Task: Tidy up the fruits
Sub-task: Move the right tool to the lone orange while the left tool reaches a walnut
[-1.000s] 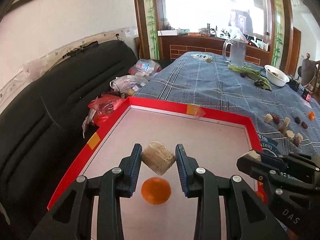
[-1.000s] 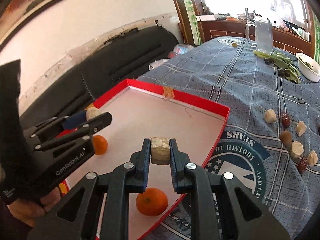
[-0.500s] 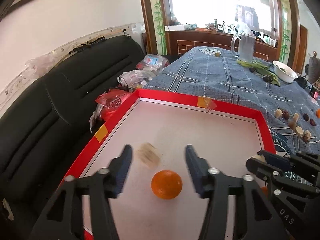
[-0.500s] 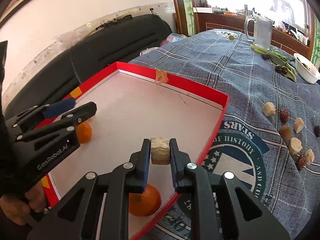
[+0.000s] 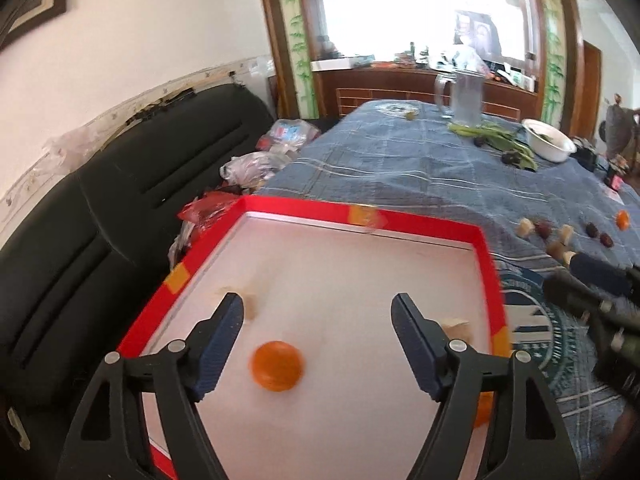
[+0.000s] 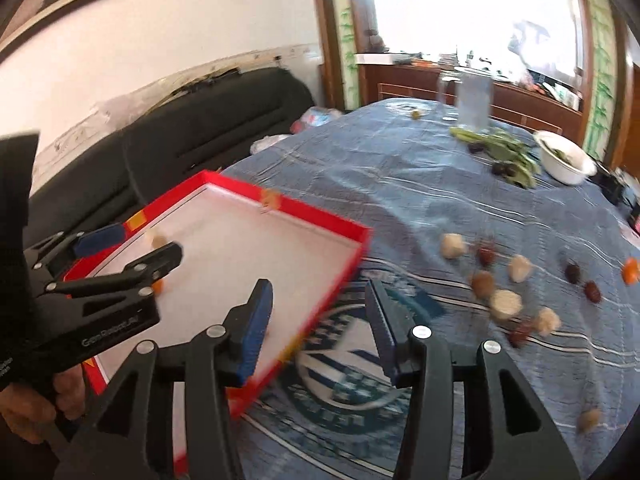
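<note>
Left wrist view shows the left gripper point(image 5: 318, 340) over a red tray point(image 5: 416, 226) with a white floor. Its fingers point(image 5: 224, 344) stand wide and are opening, with nothing pressed between them. An orange point(image 5: 277, 366) lies on the tray floor below the gap, touching neither finger. A pale chunk point(image 5: 248, 306) rests on the tray just beyond the left finger, near the tray's left wall, and another pale chunk point(image 5: 456, 326) lies by the right wall, partly hidden behind the right finger. A second orange point(image 5: 482, 408) peeks out low behind that finger.

Seen from the right wrist, the right gripper point(image 6: 318, 326) hangs over the tray's near right edge and the blue cloth point(image 6: 400, 184) covering the surface. Its fingers point(image 6: 254, 330) are moderately apart and opening, with nothing held. The left gripper enters from the left, held by a hand point(image 6: 36, 404).

More pale chunks point(image 6: 506, 304), dark red fruits point(image 6: 486, 254) and one orange point(image 6: 631, 270) lie scattered on the cloth to the right of the tray, well apart from it. Further back stand a glass jug point(image 6: 474, 100), green leaves point(image 6: 504, 152) and a white bowl point(image 6: 566, 158).
</note>
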Demonstrator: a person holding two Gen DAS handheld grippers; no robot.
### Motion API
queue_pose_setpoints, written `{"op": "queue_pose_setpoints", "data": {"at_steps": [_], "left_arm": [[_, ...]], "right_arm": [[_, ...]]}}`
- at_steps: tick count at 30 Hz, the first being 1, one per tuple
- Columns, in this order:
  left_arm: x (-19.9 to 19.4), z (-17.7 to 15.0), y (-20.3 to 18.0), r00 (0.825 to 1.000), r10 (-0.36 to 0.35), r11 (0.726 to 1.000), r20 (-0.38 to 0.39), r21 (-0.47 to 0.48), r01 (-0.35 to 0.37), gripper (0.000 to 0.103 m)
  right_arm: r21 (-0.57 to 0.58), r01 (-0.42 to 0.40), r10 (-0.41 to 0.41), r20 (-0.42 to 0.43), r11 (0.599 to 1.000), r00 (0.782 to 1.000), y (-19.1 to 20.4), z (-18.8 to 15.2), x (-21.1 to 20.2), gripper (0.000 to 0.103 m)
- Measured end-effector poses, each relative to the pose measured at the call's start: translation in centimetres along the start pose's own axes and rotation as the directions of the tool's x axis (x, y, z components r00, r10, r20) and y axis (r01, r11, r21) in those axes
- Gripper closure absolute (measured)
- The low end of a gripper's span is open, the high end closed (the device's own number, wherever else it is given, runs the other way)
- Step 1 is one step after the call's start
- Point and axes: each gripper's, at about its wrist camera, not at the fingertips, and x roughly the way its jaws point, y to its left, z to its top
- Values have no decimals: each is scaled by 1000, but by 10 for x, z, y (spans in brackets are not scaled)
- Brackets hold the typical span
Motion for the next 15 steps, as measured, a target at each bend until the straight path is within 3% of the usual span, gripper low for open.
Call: {"op": "queue_pose_setpoints", "data": {"at_steps": [8, 15], "left_arm": [[-15, 0, -60, 997, -77, 989, -6, 126, 77, 26], [-23, -4, -114, 984, -171, 954, -46, 242, 177, 25]], "right_arm": [[157, 110, -113, 11, 981, 994, -100, -11, -39, 50], [294, 230, -227, -46, 928, 973, -196, -41, -81, 49]]}}
